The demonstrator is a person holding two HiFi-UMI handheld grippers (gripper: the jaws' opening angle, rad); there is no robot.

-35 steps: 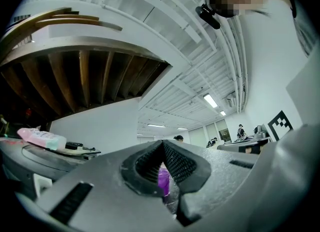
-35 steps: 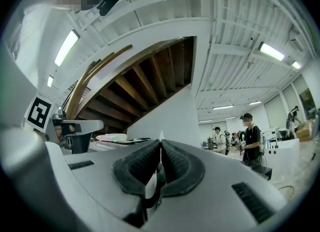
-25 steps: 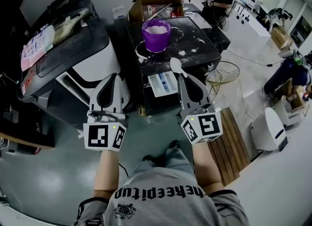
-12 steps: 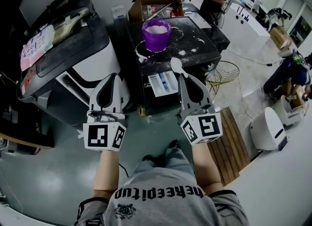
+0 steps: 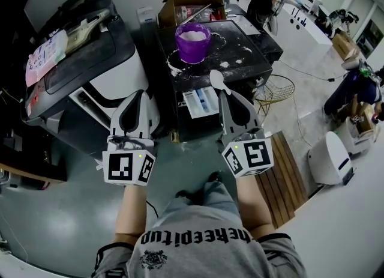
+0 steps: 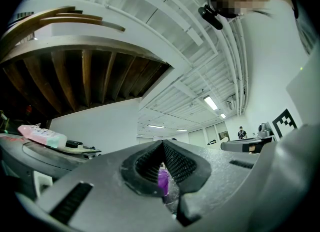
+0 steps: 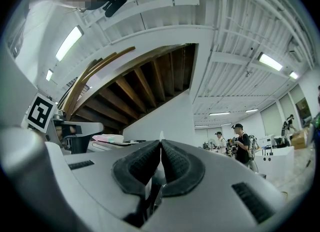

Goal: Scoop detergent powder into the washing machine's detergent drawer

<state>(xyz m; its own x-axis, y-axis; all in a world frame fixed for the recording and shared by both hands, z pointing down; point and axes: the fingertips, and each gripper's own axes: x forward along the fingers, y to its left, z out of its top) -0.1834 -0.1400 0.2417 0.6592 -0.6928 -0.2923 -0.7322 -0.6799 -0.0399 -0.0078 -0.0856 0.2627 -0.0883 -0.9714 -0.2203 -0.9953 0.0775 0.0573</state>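
Grip check – left gripper [image 5: 140, 95] pressed together on nothing | right gripper [image 5: 225, 94] pinching white spoon [image 5: 215, 80] by its handle | spoon looks light, stiff, slick plastic — keep hold low on handle | detergent drawer [image 5: 201, 102] open just beyond | purple powder tub [image 5: 192, 45] farther back on washing machine [image 5: 247, 47] top

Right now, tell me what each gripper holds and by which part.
The right gripper grips the white spoon by its handle, bowl sticking out past the jaws. The left gripper is shut on nothing.
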